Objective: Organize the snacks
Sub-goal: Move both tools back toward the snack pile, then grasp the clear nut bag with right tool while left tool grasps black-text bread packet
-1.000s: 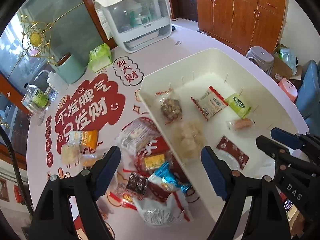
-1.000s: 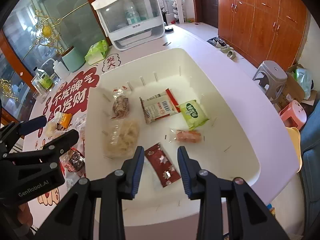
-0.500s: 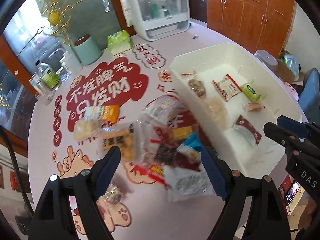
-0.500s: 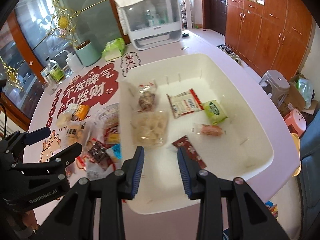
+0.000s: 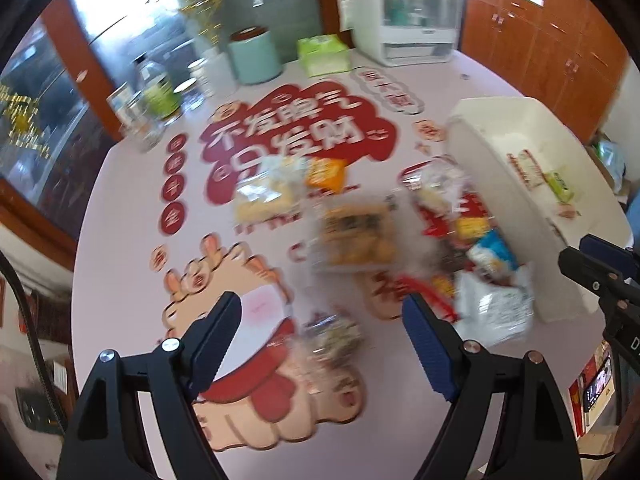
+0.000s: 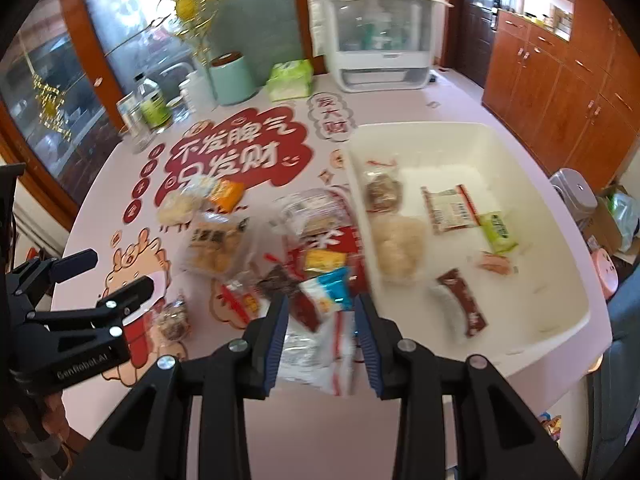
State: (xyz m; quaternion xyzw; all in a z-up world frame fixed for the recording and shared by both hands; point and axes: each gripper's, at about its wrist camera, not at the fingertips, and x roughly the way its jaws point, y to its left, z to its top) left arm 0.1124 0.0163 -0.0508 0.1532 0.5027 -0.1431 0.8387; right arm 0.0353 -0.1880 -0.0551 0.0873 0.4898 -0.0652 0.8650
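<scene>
The loose snacks lie in a heap on the table, just at 9 o'clock of the white bin, and some are touching its wall; among them I can tell a blue-and-white packet, a yellow packet, a silver-white bag at the near end, and a clear pack of brown pastries at 9 o'clock of the heap. Inside the bin there are already a few: a dark red bar, a green sachet, a red-and-white packet and a clear bag of pale pieces. The step in hand seems to be the reach for the next snack from the heap. The right tool is open only narrowly, holds nothing, and the silver-white bag shows between its fingers. The left tool is open wide and empty, above a small clear bag of dark nuts that lies alone at 6 o'clock of the heap. I judge that the next move calls for lowering one tool on a single packet, so the crinkly neighbours are not dragged. The table is pale pink with red festive stickers; at its 12 o'clock edge stand a white cabinet with clear doors, a green tissue pack and a mint canister. Brown wooden cupboards fill the room at 2 o'clock.
</scene>
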